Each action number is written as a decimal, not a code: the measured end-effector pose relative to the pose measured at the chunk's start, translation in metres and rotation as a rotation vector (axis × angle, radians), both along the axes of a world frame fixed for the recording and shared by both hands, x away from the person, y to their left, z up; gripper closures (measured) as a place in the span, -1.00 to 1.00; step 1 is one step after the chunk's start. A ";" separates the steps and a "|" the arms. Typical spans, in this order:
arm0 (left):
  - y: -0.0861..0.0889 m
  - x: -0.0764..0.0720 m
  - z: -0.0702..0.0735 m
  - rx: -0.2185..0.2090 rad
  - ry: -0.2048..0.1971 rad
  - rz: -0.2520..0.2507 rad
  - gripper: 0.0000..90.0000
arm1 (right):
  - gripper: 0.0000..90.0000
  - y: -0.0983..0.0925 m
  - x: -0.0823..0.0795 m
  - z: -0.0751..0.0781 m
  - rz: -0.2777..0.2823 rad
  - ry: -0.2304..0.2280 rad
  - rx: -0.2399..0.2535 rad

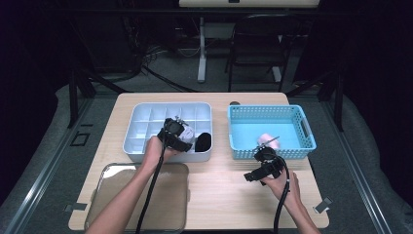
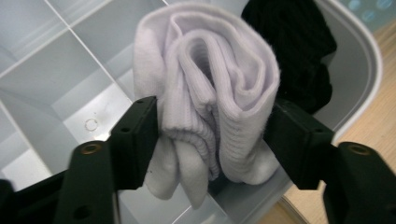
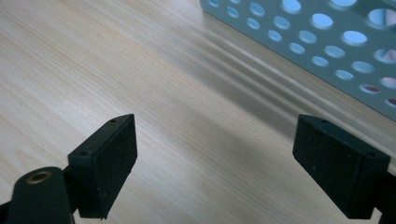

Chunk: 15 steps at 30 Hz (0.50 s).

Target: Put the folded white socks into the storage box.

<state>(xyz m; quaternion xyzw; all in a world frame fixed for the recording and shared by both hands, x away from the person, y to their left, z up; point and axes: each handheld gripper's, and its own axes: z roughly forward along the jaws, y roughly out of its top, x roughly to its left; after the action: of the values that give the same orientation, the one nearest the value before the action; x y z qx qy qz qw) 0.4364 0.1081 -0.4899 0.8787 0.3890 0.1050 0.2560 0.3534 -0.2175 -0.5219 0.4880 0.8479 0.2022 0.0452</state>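
Note:
A rolled white sock (image 2: 219,70) sits between the jaws of my left gripper (image 2: 215,135), and both pads touch its sides and pinch it slightly. It hangs over a front compartment of the white divided organiser (image 2: 70,60). In the compartment beside it lies a black sock (image 2: 299,46). From above, my left gripper (image 1: 181,130) is at the organiser's (image 1: 146,117) front right, next to the black sock (image 1: 203,142). My right gripper (image 1: 253,174) stays low over the bare wood in front of the blue basket (image 1: 302,141). Its jaws (image 3: 215,158) stand wide apart, holding nothing.
A pink bundle (image 1: 268,140) lies inside the blue basket, whose perforated wall (image 3: 327,37) rises just beyond my right gripper. A shiny metal tray (image 1: 117,175) sits at the table's front left, under my left forearm. A chair and a desk leg stand beyond the table.

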 end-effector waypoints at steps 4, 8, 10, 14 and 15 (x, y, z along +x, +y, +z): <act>0.001 0.003 0.014 -0.015 -0.011 0.010 -0.41 | -0.70 0.000 0.000 0.000 -0.004 -0.013 0.009; 0.000 0.015 0.018 -0.025 0.032 0.014 -0.47 | -0.70 0.001 0.000 0.000 0.008 -0.004 0.006; -0.001 0.019 0.017 -0.020 0.047 0.008 -0.46 | -0.70 0.001 0.000 0.000 0.009 -0.004 0.001; -0.004 0.022 0.012 -0.006 0.073 0.001 -0.32 | -0.70 0.001 0.000 -0.001 0.003 -0.003 0.003; -0.004 0.022 0.011 -0.004 0.081 -0.001 -0.24 | -0.70 0.000 0.001 -0.001 0.008 -0.002 -0.010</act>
<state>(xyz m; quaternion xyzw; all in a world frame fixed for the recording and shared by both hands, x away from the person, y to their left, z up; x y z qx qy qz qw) 0.4585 0.1042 -0.4786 0.8818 0.3990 0.0683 0.2420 0.3539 -0.2175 -0.5226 0.4843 0.8508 0.1985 0.0477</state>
